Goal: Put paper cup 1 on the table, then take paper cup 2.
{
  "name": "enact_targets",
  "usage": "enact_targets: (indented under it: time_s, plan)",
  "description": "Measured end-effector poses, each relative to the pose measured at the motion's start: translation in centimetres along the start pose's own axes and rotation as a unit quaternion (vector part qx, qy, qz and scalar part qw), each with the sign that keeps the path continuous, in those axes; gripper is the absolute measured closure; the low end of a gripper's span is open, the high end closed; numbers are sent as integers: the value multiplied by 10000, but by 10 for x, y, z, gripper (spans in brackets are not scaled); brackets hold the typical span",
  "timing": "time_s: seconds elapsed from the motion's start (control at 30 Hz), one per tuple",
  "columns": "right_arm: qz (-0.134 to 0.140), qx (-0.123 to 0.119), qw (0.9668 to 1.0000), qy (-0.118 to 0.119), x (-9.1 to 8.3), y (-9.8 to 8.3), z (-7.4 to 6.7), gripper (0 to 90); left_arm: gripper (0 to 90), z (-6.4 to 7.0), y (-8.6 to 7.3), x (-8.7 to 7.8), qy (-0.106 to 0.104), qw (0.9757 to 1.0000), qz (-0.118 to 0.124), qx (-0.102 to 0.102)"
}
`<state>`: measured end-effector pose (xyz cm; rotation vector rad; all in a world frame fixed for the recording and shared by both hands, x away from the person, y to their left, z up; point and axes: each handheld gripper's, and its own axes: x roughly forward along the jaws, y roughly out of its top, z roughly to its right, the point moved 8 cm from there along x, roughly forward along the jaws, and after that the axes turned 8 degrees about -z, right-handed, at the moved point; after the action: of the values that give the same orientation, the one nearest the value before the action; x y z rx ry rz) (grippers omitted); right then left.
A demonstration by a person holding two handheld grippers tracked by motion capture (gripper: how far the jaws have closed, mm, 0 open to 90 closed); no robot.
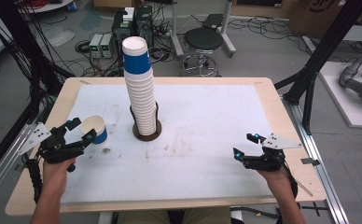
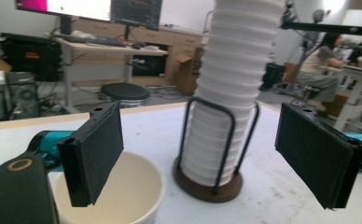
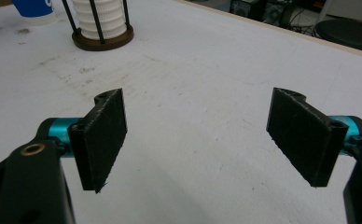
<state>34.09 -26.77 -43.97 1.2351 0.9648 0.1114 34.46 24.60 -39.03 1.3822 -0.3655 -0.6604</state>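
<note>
The left hand-held gripper (image 1: 80,129) hovers over the left part of the tabletop (image 1: 207,126) with its jaws spread wide and nothing pinched between them. A single paper cup (image 1: 95,129), white inside with a blue outer wall, stands upright on the tabletop right at this hand-held gripper's tips; in the left gripper view the cup's open mouth (image 2: 118,191) lies below and just behind the left pad, and the pads press on nothing. Ahead of the same hand-held gripper, a little to its right, a tall stack of white paper cups (image 1: 141,93) rises from a round dark base (image 1: 147,134) with thin black wire uprights around it; the top cup of the stack shows a blue band. In the left gripper view that stack (image 2: 230,93) stands between the two spread pads but well beyond them. The right hand-held gripper (image 1: 245,145) is held low over the right part of the tabletop, far to the right of the stack and the single cup, its jaws likewise spread apart and empty. In the right gripper view bare white tabletop (image 3: 193,93) lies between the pads, with the stack's base (image 3: 102,38) and the blue cup (image 3: 33,10) far ahead to the left.
</note>
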Motion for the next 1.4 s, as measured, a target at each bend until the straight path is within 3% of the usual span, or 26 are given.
enact_targets:
  time_s: [0.23,0.63,0.9,0.97,1.07,1.4]
  plan:
    - [4,38,10000,-40,0,1,0,205,152,17,2,9,-242,9997,-19,44]
    - [29,53,10000,-67,-5,-1,2,205,152,24,0,18,-221,9995,-157,140]
    - [20,50,9999,-94,-7,-3,3,205,152,30,3,25,-372,9989,-202,182]
    - [28,63,10000,-66,-7,-3,2,205,152,31,3,26,-422,9989,-201,56]
    - [3,48,10000,-54,-5,-3,2,205,152,31,3,26,-414,9988,-243,52]
    - [-98,37,9999,29,-2,-5,2,205,151,37,23,27,-438,9988,-177,150]
